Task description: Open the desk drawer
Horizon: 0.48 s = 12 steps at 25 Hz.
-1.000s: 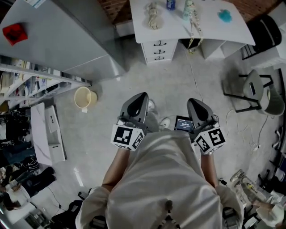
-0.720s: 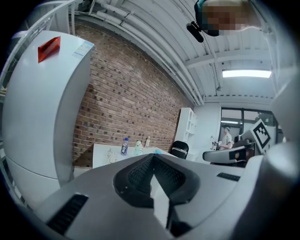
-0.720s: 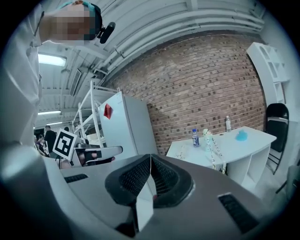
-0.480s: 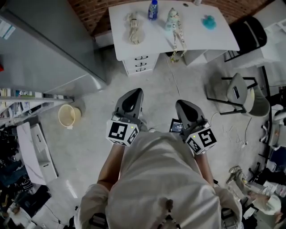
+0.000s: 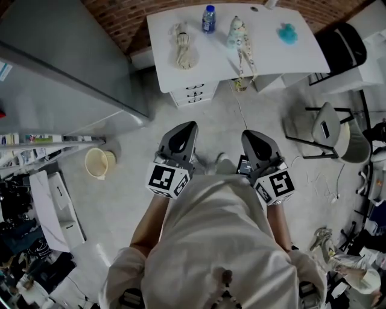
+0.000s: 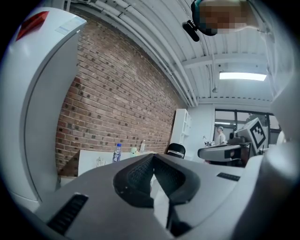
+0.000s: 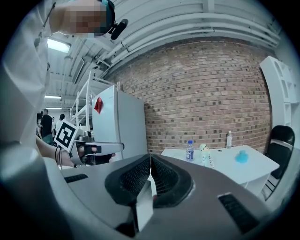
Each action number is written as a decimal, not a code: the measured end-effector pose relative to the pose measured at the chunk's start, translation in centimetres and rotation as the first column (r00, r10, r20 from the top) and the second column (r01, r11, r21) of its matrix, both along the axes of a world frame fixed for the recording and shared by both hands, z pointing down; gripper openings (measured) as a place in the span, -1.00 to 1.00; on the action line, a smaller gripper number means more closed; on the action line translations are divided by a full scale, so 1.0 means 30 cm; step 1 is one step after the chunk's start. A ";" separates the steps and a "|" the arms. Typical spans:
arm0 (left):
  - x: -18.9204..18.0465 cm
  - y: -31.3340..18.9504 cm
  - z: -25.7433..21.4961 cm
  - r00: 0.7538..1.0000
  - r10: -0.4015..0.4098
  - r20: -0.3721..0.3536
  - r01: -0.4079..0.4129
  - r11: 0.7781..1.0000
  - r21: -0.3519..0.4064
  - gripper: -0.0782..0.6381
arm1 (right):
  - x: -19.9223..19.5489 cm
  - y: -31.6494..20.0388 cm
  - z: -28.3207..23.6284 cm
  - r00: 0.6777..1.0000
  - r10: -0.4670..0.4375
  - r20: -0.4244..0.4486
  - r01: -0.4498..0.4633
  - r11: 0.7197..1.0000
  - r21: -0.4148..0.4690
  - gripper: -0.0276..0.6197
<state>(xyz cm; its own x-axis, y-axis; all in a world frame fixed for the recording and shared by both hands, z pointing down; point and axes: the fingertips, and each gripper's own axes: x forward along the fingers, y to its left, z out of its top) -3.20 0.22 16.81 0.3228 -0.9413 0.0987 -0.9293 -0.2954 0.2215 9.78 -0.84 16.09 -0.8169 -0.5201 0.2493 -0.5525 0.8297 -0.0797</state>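
- Head view: left gripper (image 5: 190, 126) and right gripper (image 5: 248, 134) held side by side close to the person's torso, both pointing toward the white desk (image 5: 271, 55) at the top of the frame.
- Both grippers well apart from the desk, bare floor between.
- Drawer stack (image 5: 194, 95) under the desk's left end: three drawers, all fronts flush, all shut. Neither gripper touches it.
- On the desk top: water bottle (image 5: 208, 18), pale bundle (image 5: 184, 47), small figure (image 5: 238, 33), teal item (image 5: 287, 33).
- Grey fridge (image 5: 66, 66) left of the desk; cream bucket (image 5: 99, 163) on the floor near it; chair (image 5: 330, 130) to the right.
- Left gripper view: left gripper (image 6: 153, 157) jaws pressed together, nothing between them. Beyond the tips: brick wall (image 6: 122, 93), bottle (image 6: 117, 153) on the desk (image 6: 91, 161). Fridge (image 6: 42, 93) fills the left side.
- Right gripper view: right gripper (image 7: 150, 157) jaws pressed together, nothing held. Beyond: desk (image 7: 225, 166) with bottle (image 7: 190, 150) and teal item (image 7: 241, 157); fridge (image 7: 119, 126) at left. Drawer stack not visible here.
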 end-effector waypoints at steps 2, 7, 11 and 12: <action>-0.004 -0.025 0.011 1.000 -0.023 0.009 0.023 1.000 -0.014 -0.76 | 0.002 -0.037 0.010 1.000 -0.015 0.003 0.015 1.000 -0.014 -0.83; 0.024 -0.076 -0.008 0.992 -0.115 0.045 0.115 0.993 -0.007 -0.76 | 0.025 -0.149 0.030 0.996 -0.087 0.011 0.087 0.996 -0.028 -0.83; 0.022 -0.091 0.015 0.981 -0.186 0.062 0.188 0.982 -0.034 -0.76 | 0.027 -0.221 0.083 0.981 -0.188 -0.056 0.187 0.982 -0.031 -0.83; 0.015 -0.099 0.030 0.978 -0.198 0.065 0.201 0.979 -0.046 -0.76 | 0.023 -0.239 0.096 0.975 -0.210 -0.076 0.208 0.978 -0.028 -0.83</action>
<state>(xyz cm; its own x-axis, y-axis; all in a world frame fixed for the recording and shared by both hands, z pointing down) -2.76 -2.74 17.71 0.1213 -0.9792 0.1625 -0.9803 -0.0925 0.1744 10.46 -8.01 18.96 -0.8847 -0.3344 0.3246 -0.3723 0.9261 -0.0606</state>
